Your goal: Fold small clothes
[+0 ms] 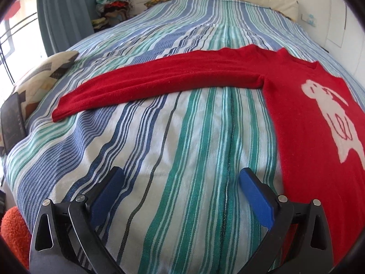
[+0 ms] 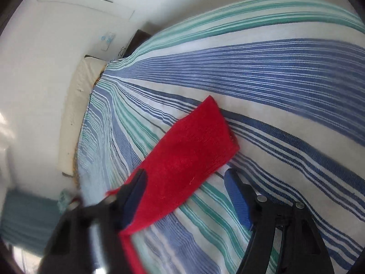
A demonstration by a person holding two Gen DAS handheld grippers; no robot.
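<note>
Sweater [image 1: 308, 123] lies flat on the bed [image 1: 182, 137], left gripper [image 1: 180, 180] spread over bare cover, right gripper [image 2: 186, 185] spread around its cuff [image 2: 194, 143]: I'd pinch low, catching both layers.

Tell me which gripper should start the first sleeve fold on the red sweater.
Probably right. The right gripper already has a sleeve end lying between its open jaws. The left gripper hangs open over bare striped bedspread, apart from the other sleeve and the sweater body.
</note>
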